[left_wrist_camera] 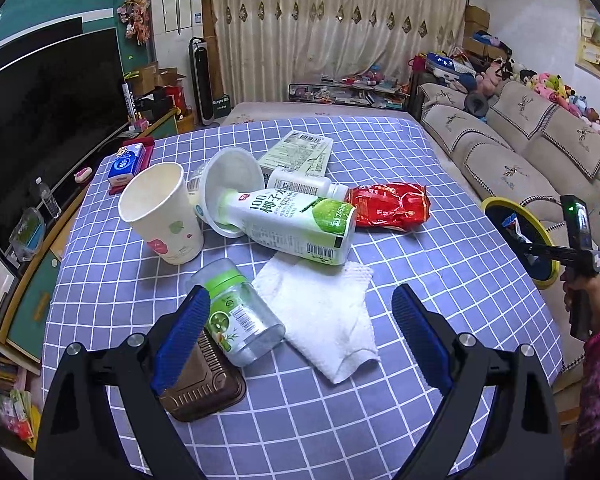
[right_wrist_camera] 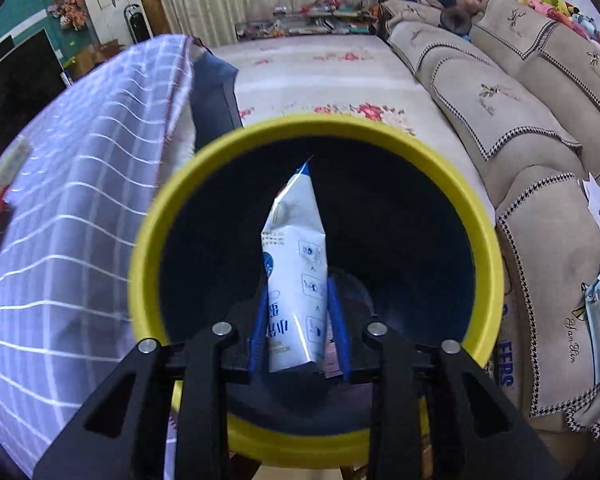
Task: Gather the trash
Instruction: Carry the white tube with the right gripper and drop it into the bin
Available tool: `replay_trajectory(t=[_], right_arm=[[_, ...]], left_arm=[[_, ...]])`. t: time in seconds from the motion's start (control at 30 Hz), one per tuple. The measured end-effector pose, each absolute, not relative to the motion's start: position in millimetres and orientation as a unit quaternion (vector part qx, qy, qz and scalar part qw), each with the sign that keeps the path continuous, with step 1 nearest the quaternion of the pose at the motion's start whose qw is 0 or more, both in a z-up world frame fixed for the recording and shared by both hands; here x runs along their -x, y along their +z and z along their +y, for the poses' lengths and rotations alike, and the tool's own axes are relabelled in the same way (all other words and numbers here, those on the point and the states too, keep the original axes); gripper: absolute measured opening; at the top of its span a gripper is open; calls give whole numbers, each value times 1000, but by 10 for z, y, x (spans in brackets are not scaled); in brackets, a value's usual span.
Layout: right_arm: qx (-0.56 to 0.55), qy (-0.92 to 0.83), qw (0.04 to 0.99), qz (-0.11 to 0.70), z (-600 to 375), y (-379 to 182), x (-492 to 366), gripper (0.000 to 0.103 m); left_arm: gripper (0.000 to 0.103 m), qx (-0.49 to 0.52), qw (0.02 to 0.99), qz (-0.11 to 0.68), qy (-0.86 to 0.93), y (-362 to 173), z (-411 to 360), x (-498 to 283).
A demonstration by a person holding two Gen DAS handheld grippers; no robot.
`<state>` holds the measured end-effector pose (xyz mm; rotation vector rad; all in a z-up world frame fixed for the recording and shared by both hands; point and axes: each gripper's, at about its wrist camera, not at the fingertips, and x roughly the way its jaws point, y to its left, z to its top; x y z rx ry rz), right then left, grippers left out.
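Note:
My left gripper (left_wrist_camera: 300,300) is open above the table's near edge, over a white napkin (left_wrist_camera: 320,312) and a clear jar with a green label (left_wrist_camera: 240,316). Behind them lie a paper cup (left_wrist_camera: 160,212), a coconut drink carton (left_wrist_camera: 292,224), a clear plastic lid (left_wrist_camera: 232,184), a white bottle (left_wrist_camera: 304,186), a red wrapper (left_wrist_camera: 388,204) and a flattened box (left_wrist_camera: 296,152). My right gripper (right_wrist_camera: 298,280) is shut on a white and blue pouch (right_wrist_camera: 296,260) held over the yellow-rimmed bin (right_wrist_camera: 148,240); the bin also shows in the left wrist view (left_wrist_camera: 496,202).
A brown plastic tray (left_wrist_camera: 204,384) lies under my left finger. A blue tissue pack (left_wrist_camera: 126,164) sits at the table's far left. The checked tablecloth (left_wrist_camera: 440,280) covers the table. A sofa (left_wrist_camera: 540,160) stands to the right and a TV (left_wrist_camera: 40,112) to the left.

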<state>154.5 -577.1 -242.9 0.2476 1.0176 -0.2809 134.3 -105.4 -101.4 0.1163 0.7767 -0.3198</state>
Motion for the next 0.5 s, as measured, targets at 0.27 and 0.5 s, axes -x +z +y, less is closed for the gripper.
replay_trajectory(t=[0.27, 0.5], right_arm=[[-113, -135, 868, 464, -5652, -2323, -1503, 49], [-107, -122, 876, 455, -5511, -2188, -1481, 51]], left_arm=[[91, -54, 912, 379, -147, -1022, -1003, -1354], [92, -57, 912, 384, -133, -1065, -879, -1339]])
